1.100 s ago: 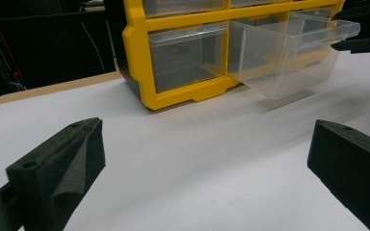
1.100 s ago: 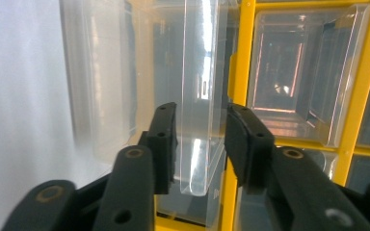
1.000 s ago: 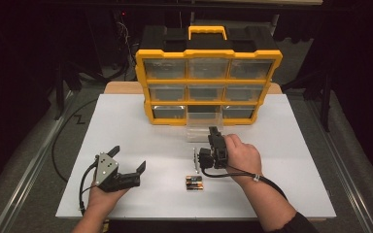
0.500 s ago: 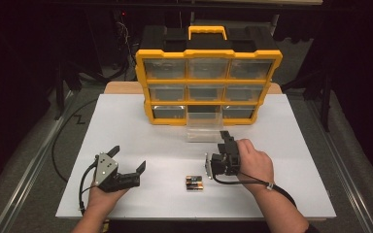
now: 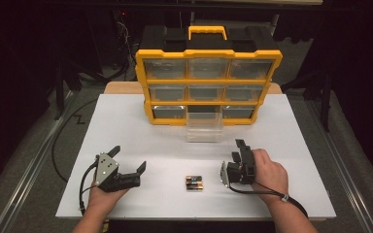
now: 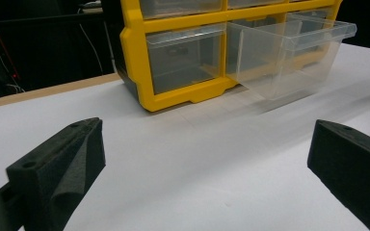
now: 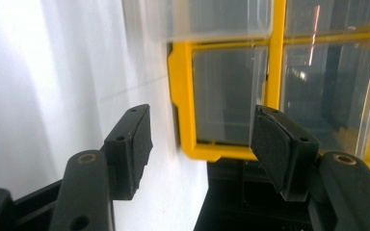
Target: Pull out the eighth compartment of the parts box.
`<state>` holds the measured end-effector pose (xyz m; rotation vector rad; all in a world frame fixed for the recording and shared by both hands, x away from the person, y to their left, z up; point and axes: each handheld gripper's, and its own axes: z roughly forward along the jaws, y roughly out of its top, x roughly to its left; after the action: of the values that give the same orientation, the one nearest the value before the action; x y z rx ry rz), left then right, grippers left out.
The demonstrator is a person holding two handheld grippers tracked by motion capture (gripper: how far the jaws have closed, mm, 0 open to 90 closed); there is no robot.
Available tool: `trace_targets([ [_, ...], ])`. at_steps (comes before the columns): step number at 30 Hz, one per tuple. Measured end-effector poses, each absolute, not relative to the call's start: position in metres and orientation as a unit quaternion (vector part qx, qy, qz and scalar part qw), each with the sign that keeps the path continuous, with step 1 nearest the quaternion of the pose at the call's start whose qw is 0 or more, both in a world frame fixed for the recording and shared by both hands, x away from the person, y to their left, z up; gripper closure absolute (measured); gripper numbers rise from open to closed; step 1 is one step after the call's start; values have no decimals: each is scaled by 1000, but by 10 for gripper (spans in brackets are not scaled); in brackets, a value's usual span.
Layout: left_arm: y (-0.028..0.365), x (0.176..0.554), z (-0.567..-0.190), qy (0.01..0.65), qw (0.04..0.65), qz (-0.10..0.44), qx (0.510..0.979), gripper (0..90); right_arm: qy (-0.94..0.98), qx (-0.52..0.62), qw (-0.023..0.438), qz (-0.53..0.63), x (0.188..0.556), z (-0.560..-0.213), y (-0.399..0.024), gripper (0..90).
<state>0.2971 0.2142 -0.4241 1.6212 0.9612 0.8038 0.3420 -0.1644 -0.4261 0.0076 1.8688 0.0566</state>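
Batteries (image 5: 194, 182) lie loose on the white table (image 5: 126, 131), front centre, between the two hands, touching neither gripper. They look like two, side by side and touching, though they are small and a third cannot be ruled out. My read of the job: put them in the clear drawer (image 5: 204, 125), which stands pulled out of the bottom row's middle slot of the yellow organizer (image 5: 208, 80). So the drawer-opening part looks done; picking up and dropping in are not yet done. The drawer seems empty from the left gripper view (image 6: 289, 57).

Right gripper (image 5: 236, 158) sits right of the batteries, near them but apart. Its jaws have just been opening and stand partly spread, nothing between them; its own view looks past the pads at the organizer front (image 7: 231, 96). Left gripper (image 5: 128, 158) rests on the table well left of the batteries, jaws wide apart, empty.

Counts: one organizer, nine drawers in three rows of three, one of them pulled out. One yellow carry handle (image 5: 207, 32) on top. Two grippers, two hands. One trailing cable on each gripper.
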Motion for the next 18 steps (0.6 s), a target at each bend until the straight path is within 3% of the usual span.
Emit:
trace_targets([
  [9,214,298,-424,402,519,336,675,6,811,8,585,20,342,-429,-181,384],
  [18,213,298,-424,400,520,334,677,6,819,11,572,31,342,-430,-182,278],
])
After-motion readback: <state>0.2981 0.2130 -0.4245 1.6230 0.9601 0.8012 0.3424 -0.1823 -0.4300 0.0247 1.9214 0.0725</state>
